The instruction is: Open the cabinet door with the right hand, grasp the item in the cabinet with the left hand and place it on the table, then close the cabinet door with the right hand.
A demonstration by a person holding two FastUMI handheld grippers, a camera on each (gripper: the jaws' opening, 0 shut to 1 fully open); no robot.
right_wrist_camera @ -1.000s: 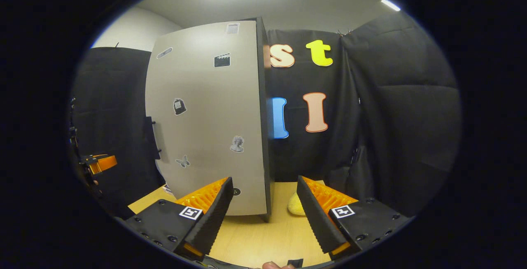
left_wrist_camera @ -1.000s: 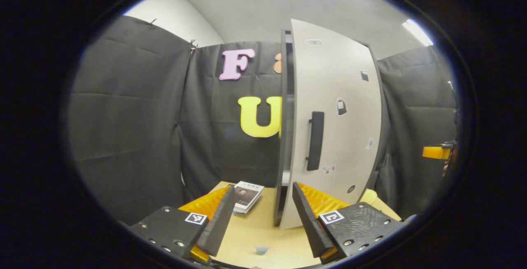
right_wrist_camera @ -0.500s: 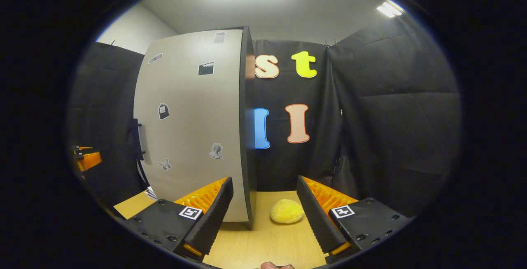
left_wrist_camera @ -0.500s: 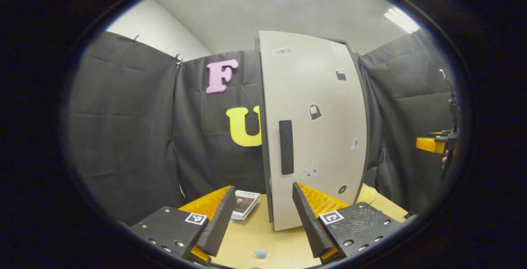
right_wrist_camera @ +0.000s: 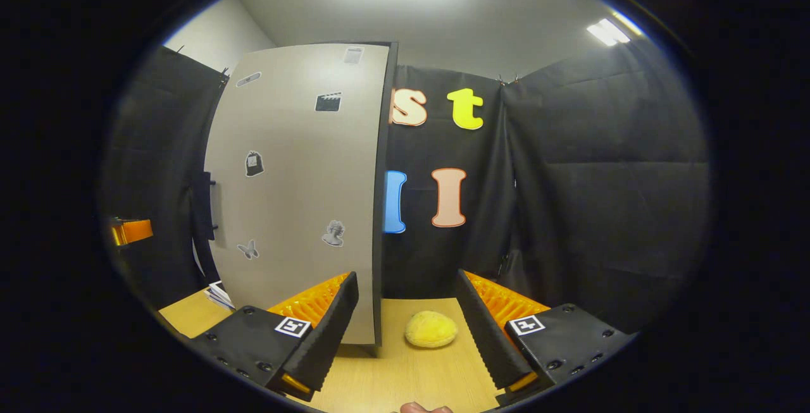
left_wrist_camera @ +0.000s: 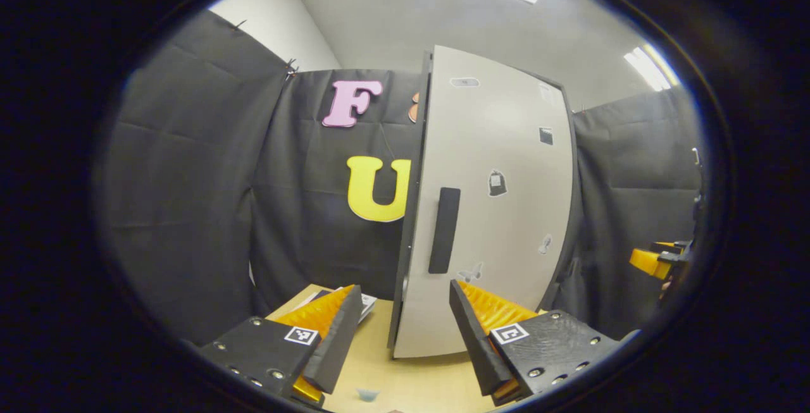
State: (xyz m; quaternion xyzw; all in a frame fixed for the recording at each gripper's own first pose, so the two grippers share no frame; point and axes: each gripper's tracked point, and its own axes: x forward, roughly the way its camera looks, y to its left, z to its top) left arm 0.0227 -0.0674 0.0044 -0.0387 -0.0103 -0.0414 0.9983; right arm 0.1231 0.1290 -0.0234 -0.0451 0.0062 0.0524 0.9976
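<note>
Left gripper view. The left tool (left_wrist_camera: 398, 343) hangs with its fingers apart and nothing between them. Directly ahead stands the cabinet (left_wrist_camera: 405, 210), its door (left_wrist_camera: 500, 210) apparently flush against the body; the dark handle (left_wrist_camera: 444, 230) sits just above the gap between the fingers. Beyond the near finger on the left side, a stack of booklets (left_wrist_camera: 364, 304) lies on the surface (left_wrist_camera: 380, 375), and a small pale blue scrap (left_wrist_camera: 367, 393) lies low between the fingers. Far off to the right, part of the right tool (left_wrist_camera: 658, 260) is visible at the edge.

Right gripper view. The right tool (right_wrist_camera: 405, 337) is likewise spread and empty. The door face (right_wrist_camera: 297, 198) lies ahead and to the left, seen with its hinge-side edge nearest. The yellow item (right_wrist_camera: 431, 329) rests on the surface (right_wrist_camera: 392, 381), ahead between the fingers and just beside the cabinet's near corner. Part of the left tool (right_wrist_camera: 130, 231) shows far to the left.

Judgement: the item is out and the door appears shut, so the task looks essentially complete.

Risks: if the door is not fully latched it may swing back open, since neither tool is touching it. A careless withdrawal of the right tool could nudge the item, which sits close in front.

Differences: the right gripper view gives the item's position; the left gripper view gives the handle front-on and the booklets more fully.
</note>
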